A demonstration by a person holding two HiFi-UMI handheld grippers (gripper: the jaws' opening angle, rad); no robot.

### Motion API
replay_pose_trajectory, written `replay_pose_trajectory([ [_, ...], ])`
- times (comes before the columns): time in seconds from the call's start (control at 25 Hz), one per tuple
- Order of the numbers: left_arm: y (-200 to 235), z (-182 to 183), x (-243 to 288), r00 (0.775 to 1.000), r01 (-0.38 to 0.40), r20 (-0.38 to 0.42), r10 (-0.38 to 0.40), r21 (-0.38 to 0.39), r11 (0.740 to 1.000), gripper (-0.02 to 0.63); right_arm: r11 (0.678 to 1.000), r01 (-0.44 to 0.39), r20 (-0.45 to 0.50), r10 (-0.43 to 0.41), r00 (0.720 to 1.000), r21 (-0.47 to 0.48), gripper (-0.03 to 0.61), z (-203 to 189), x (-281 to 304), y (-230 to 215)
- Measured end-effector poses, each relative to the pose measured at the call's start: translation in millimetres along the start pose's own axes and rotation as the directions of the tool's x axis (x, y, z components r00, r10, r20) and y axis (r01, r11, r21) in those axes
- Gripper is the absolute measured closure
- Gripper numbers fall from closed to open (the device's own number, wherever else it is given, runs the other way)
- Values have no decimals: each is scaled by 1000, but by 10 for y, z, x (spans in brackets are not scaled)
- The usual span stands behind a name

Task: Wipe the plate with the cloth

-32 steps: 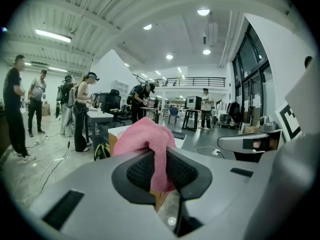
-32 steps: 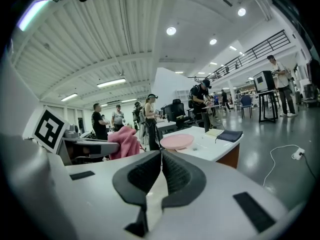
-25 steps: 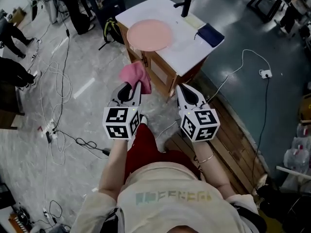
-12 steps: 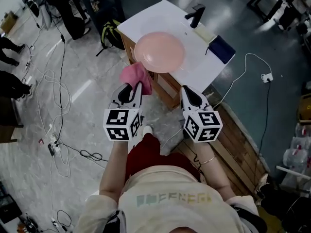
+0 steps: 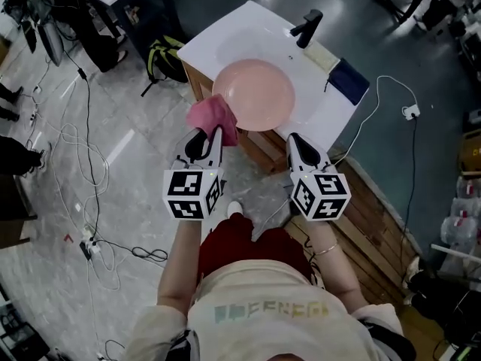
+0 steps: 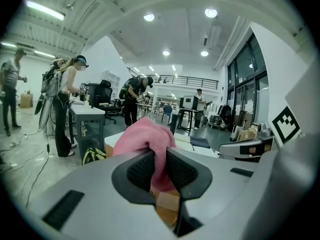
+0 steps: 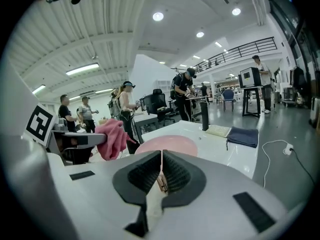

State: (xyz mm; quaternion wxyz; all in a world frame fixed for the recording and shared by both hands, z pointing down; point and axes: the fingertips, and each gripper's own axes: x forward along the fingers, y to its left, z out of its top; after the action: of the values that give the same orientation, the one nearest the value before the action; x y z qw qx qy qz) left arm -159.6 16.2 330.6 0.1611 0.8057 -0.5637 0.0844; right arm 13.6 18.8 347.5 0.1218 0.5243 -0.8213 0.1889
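A pink plate (image 5: 254,94) lies on the white counter (image 5: 233,28), near its front edge; it also shows as a pink disc (image 7: 167,145) in the right gripper view. My left gripper (image 5: 211,136) is shut on a pink cloth (image 5: 213,117), held in the air short of the counter's near corner. The cloth (image 6: 145,144) bulges up between the jaws in the left gripper view. My right gripper (image 5: 294,143) hangs beside it, shut with nothing between its jaws, just in front of the counter.
A black faucet (image 5: 307,27), a pale sponge-like pad (image 5: 319,54) and a dark blue folded cloth (image 5: 349,81) sit on the counter's far side. Cables trail over the floor at left. A yellow-black bag (image 5: 164,53) leans by the counter. Several people stand at desks beyond.
The counter and plate have drawn nearer and now lie just ahead of both grippers. Both grippers keep their pose, the left still holding the cloth.
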Motion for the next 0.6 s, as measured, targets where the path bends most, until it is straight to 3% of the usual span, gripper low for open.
replay_pose_trajectory([
  [0.6, 234, 153, 115, 999, 31, 23, -31, -1, 1000, 546, 998, 67, -9, -67, 998, 11, 540, 85, 239, -73],
])
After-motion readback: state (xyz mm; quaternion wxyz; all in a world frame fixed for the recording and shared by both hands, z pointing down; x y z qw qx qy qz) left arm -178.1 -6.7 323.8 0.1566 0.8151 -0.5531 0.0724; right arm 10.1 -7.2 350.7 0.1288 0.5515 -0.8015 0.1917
